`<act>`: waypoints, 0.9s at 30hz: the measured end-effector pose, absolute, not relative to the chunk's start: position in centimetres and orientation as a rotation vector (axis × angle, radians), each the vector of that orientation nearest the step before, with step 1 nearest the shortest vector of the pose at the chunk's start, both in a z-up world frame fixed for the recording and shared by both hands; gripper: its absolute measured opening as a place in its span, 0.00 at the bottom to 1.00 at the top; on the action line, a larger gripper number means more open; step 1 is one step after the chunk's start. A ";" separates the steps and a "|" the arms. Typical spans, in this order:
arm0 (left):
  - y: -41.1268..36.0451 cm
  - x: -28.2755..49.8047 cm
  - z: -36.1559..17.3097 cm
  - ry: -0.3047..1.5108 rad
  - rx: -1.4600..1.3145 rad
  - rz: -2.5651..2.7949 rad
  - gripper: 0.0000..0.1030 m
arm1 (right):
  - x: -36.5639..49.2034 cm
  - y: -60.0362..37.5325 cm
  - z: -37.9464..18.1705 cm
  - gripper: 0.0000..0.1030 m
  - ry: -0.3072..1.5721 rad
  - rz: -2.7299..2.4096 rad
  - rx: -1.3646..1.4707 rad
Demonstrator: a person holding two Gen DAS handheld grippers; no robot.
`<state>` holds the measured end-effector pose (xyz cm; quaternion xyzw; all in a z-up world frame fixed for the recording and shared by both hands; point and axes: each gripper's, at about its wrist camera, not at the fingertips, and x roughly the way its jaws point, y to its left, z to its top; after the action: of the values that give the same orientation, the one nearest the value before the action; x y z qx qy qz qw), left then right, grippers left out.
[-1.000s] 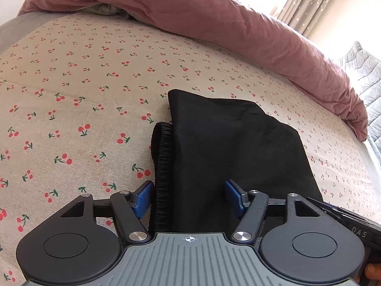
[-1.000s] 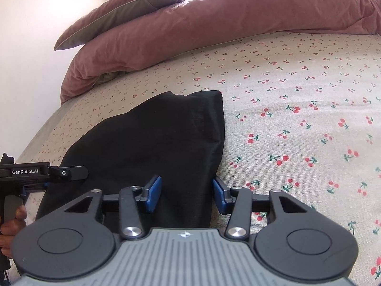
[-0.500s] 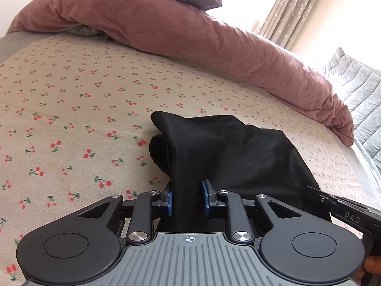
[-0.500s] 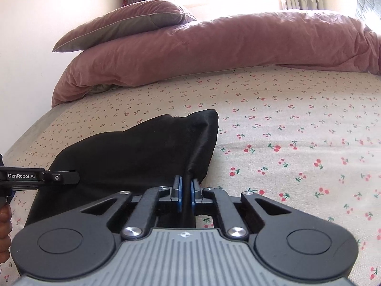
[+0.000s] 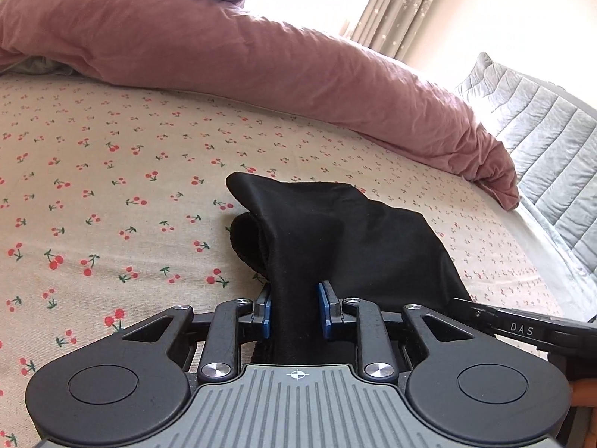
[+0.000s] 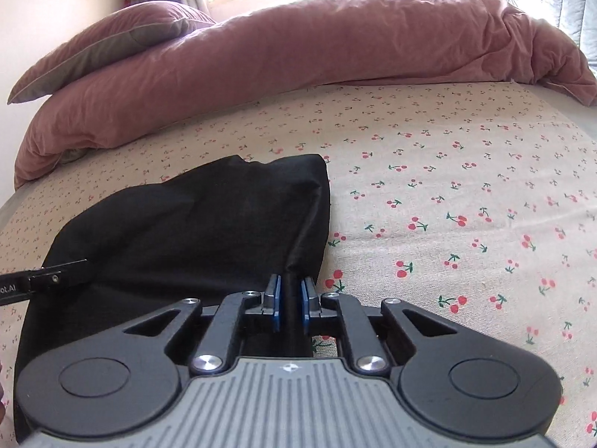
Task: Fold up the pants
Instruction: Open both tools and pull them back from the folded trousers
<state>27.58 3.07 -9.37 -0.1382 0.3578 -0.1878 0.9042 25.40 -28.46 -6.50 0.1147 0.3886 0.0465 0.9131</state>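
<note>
both grippers, left point(image 5: 294, 310) and right point(image 6: 290, 308), open a second ago, now pinch the pants' point(image 5: 347, 239) near edge, lifted off the sheet point(image 5: 112, 186), ready for folding.

A bedroom in a home. I work over a bed point(image 5: 112, 194) covered by a beige sheet printed with small red cherries. A rumpled dusty-pink duvet point(image 5: 261, 59) lies heaped along its far side, with a pink-and-grey pillow point(image 6: 112, 41) on top. Patterned curtains point(image 5: 384, 11) hang by a bright window, and a grey quilted cover point(image 5: 541, 119) lies at the bed's right edge.
</note>
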 end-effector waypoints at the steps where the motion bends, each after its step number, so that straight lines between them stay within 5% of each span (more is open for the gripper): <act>1: 3.2 27.7 -9.5 0.743 -0.297 -0.388 0.22 | 25.5 -28.7 -6.4 0.06 0.804 0.096 0.254; 14: 3.0 26.5 -9.0 0.739 -0.257 -0.355 0.38 | 25.0 -29.7 -6.6 0.33 0.837 0.055 0.292; 18: 3.3 25.8 -8.4 0.740 -0.296 -0.295 0.72 | 24.3 -29.5 -5.4 0.35 0.812 0.046 0.270; 27: 2.9 22.3 -6.1 0.685 -0.186 -0.206 0.74 | 21.8 -27.5 -2.6 0.40 0.722 0.099 0.200</act>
<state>22.29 2.90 -6.09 -0.0907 0.3346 -0.1007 0.9326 21.84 -27.54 -2.55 0.0977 0.3526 0.0482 0.9294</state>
